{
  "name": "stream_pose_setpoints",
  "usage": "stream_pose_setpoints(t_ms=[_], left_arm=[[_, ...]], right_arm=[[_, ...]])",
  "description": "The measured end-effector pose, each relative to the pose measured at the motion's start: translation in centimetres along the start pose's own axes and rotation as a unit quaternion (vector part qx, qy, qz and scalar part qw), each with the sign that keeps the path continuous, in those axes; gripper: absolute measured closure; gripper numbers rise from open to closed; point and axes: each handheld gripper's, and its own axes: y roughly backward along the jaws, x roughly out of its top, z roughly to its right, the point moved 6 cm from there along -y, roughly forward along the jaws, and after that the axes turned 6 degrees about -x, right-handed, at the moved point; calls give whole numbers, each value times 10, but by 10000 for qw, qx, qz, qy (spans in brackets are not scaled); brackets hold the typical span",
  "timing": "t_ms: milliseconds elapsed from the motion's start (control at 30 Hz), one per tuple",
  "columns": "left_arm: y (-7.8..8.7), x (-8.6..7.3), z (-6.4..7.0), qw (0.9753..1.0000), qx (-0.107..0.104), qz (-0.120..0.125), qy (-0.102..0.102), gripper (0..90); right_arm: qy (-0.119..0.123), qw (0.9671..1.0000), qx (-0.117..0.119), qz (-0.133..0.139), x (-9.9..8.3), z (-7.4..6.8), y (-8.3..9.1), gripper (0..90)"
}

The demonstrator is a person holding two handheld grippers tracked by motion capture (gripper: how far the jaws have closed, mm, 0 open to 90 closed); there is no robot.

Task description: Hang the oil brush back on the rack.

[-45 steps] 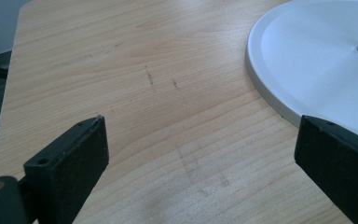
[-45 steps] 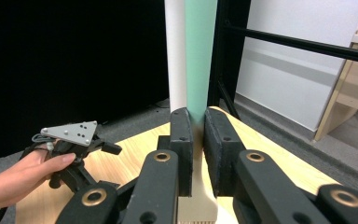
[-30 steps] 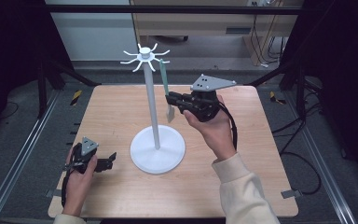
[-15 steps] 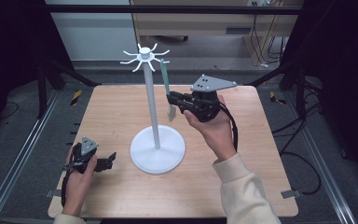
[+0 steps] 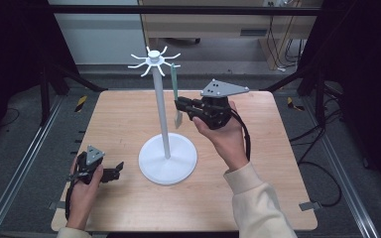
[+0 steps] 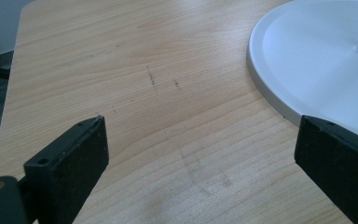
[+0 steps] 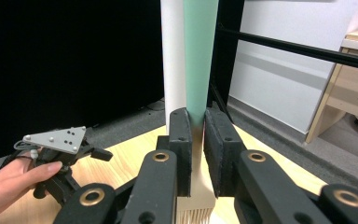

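The right gripper point(image 5: 186, 106) is held up in the air just to the right of the white stand point(image 5: 167, 158), close to its thin pole. Its 2 jaws are clamped on a brush point(image 5: 176, 99) with a green handle. In the right gripper view the jaws point(image 7: 196, 154) press on the pale lower part of this brush point(image 7: 199, 70), the green handle goes straight up beside the white pole point(image 7: 172, 56), and the light bristles point down below the jaws. In the high view the top of the brush handle is at one of the hooks on the crown of the stand, but I cannot tell if it hangs on the hook or only touches it.

The left gripper point(image 5: 113, 172) rests low on the table point(image 5: 278, 148), to the left of the round base of the stand. Its 2 jaws are wide apart with only bare wood between them point(image 6: 200, 154). The right jaw is near the edge of the white base point(image 6: 307, 70).
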Motion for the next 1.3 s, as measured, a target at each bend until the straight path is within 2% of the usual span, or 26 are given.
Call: stream_pose_setpoints(t_ms=[367, 500, 567, 633, 667, 700, 767, 1133, 1300], left_arm=[[0, 0, 0, 10000, 2, -3, 2, 25], [0, 0, 0, 10000, 2, -1, 12, 24], [0, 0, 0, 10000, 3, -3, 12, 25], [0, 0, 0, 10000, 0, -14, -5, 24], [0, 0, 0, 10000, 0, -14, -5, 25], [0, 0, 0, 10000, -1, -13, -6, 25], [-1, 0, 0, 10000, -2, -17, -7, 24], [-1, -1, 1, 10000, -4, -24, -10, 25], [-1, -1, 1, 10000, -2, -23, -5, 25]], right_arm=[[34, 9999, -125, -22, 0, 3, 9, 744], [190, 9988, -427, -128, -3, 7, 15, 664], [258, 9976, -623, -168, -5, 9, 18, 595], [257, 9964, -778, -203, -7, 12, 21, 532], [257, 9964, -778, -203, -7, 12, 21, 532], [294, 9949, -941, -227, -9, 14, 24, 484], [292, 9935, -1072, -232, -11, 17, 28, 445], [27, 9900, -1390, -243, -28, 34, 42, 267], [33, 9875, -1543, -308, -41, 42, 47, 203]])
